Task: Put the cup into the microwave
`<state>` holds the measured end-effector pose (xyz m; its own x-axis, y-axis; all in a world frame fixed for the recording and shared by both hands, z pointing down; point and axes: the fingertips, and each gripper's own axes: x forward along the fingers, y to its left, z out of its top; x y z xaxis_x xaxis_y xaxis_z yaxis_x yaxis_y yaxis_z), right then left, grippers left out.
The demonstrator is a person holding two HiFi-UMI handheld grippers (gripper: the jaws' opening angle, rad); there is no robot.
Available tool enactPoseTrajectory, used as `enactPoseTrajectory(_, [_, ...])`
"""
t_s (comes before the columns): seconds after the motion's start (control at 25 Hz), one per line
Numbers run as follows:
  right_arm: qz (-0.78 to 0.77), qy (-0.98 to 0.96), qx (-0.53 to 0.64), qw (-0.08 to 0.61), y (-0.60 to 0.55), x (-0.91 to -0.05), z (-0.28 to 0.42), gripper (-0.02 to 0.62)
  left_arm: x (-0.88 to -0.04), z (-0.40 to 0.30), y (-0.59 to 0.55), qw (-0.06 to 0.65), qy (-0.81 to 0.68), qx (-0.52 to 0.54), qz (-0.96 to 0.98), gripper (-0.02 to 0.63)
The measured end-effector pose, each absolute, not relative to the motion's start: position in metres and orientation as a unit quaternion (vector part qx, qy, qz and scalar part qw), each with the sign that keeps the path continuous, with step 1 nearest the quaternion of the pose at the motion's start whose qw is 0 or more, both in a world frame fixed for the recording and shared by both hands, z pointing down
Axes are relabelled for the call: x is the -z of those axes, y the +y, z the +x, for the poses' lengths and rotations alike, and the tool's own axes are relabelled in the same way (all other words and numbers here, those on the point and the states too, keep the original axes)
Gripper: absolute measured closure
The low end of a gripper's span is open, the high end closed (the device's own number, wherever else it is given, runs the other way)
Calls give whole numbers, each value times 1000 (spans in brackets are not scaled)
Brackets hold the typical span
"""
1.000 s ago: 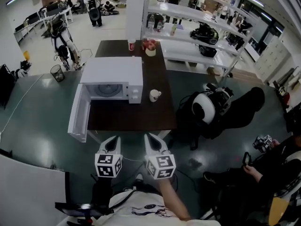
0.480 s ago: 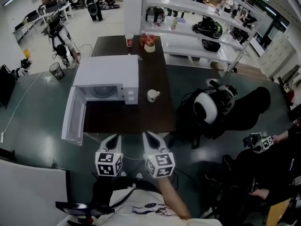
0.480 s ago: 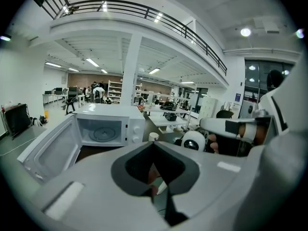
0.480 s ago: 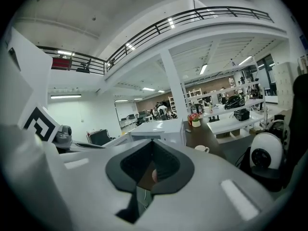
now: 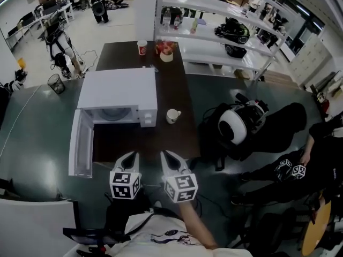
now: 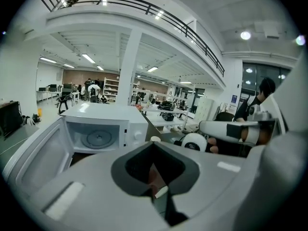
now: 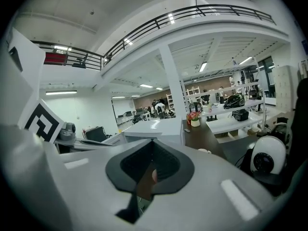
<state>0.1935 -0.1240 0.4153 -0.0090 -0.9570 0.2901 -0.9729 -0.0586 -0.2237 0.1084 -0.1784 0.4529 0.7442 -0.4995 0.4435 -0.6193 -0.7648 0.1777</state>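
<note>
Hovering side by side just short of the tabletop [image 5: 150, 141], the left hand-held gripper [image 5: 129, 159] and right hand-held gripper [image 5: 169, 158] both have their jaws pressed together, empty. The cup [image 5: 172, 115] stands on the tabletop just right of the microwave [image 5: 120, 90], whose door [image 5: 80, 149] hangs wide open, likely so the cavity can take it. The right hand-held gripper seems nearer for the pick.

No legible txt anywhere. Cubes on left claw [image 5: 130, 157] & right claw [image 5: 167, 155]: b/w square code patterns only. Red cup [image 5: 142, 47] on tabletop [image 5: 161, 143]: print too small to read.
</note>
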Motion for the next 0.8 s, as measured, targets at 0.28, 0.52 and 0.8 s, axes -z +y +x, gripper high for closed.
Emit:
enactPoseTrajectory(0.28, [713,-675,-187,32,-178,-420,198,594,-461,119,-230,169,-280,-193,925,606])
enactPoseTrajectory(0.52, [713,-669,-204,49,-203,-432,187,594,-477,115,-259,187,-262,-213,922,606])
enactPoseTrajectory(0.8, [718,-647,-245,72,-204,-463,187,594,-518,117,-259,222,-232,-265,909,606])
